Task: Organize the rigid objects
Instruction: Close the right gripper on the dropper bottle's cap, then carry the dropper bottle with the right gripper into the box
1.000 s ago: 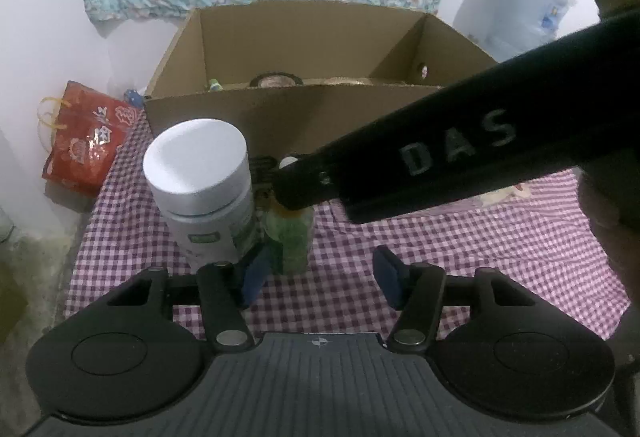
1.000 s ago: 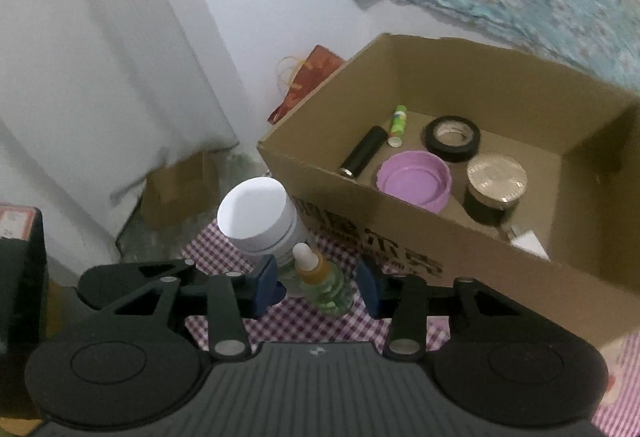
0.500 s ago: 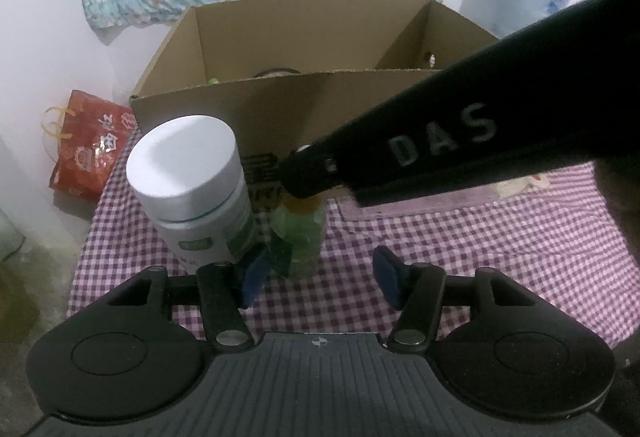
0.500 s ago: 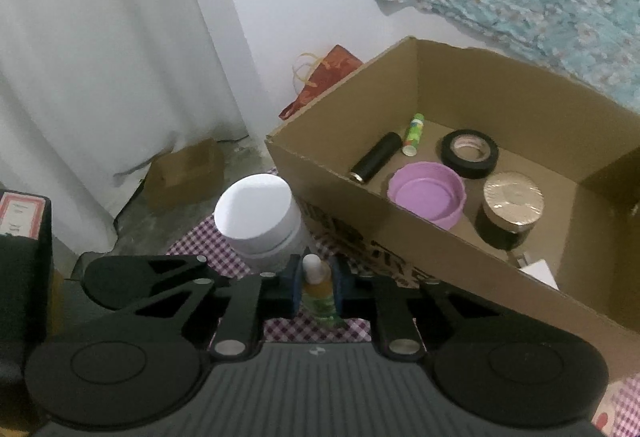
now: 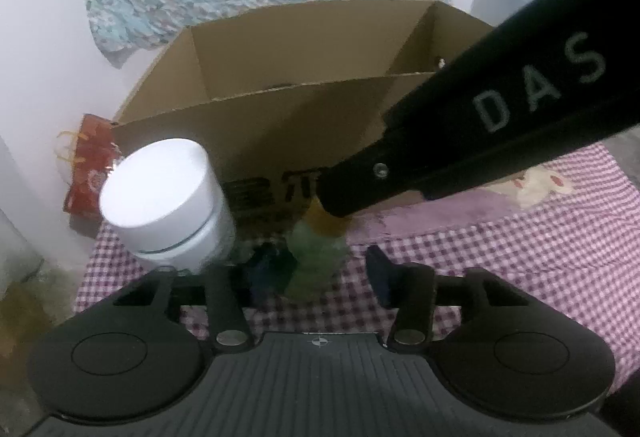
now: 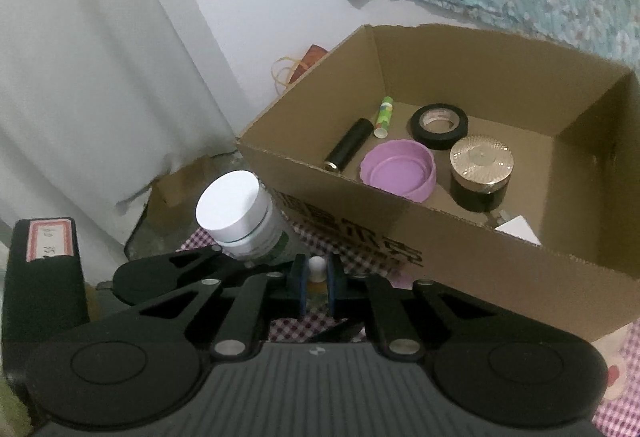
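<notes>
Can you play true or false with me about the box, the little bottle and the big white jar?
1. The right claw is shut on the small dropper bottle. True.
2. The purple lid lies on the checked cloth. False: it lies inside the cardboard box.
3. The white-capped jar stands outside the box. True.
4. The black tape roll is stacked on the gold-lidded jar. False: it lies beside it.

Both grippers matte black plastic. Left gripper [image 5: 326, 273]: ribbed centre housing with small crosshair mark, two round discs at the sides, silver pivot screws on the linkage arms, dark blue pads [image 5: 378, 271]. Right gripper [image 6: 317, 287]: same build. Its side bar reads "DAS" in grey, one small screw near the tip.
</notes>
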A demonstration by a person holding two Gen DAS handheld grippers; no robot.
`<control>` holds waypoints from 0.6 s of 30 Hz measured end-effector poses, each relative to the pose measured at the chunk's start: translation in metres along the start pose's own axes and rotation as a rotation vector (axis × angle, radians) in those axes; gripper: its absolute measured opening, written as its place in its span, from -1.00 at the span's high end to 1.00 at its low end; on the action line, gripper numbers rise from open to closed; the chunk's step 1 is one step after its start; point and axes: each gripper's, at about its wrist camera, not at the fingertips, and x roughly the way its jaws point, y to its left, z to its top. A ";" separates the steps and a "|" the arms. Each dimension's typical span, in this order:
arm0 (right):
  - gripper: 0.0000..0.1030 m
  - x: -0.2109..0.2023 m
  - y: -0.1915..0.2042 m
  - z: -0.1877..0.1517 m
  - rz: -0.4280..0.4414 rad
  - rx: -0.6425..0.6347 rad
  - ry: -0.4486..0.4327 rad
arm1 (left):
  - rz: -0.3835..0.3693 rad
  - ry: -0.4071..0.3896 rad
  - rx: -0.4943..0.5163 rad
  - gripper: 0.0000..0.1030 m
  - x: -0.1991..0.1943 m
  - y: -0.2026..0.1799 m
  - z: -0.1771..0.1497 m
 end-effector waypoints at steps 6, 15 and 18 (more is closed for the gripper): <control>0.80 -0.004 -0.002 -0.001 0.021 0.034 -0.002 | -0.021 -0.007 -0.033 0.33 -0.001 0.003 0.001; 0.79 -0.024 0.004 0.003 0.007 0.041 -0.015 | -0.083 -0.046 -0.049 0.38 -0.028 -0.006 0.017; 0.79 -0.047 0.009 0.013 0.001 0.027 -0.052 | -0.110 -0.088 -0.057 0.39 -0.044 -0.008 0.035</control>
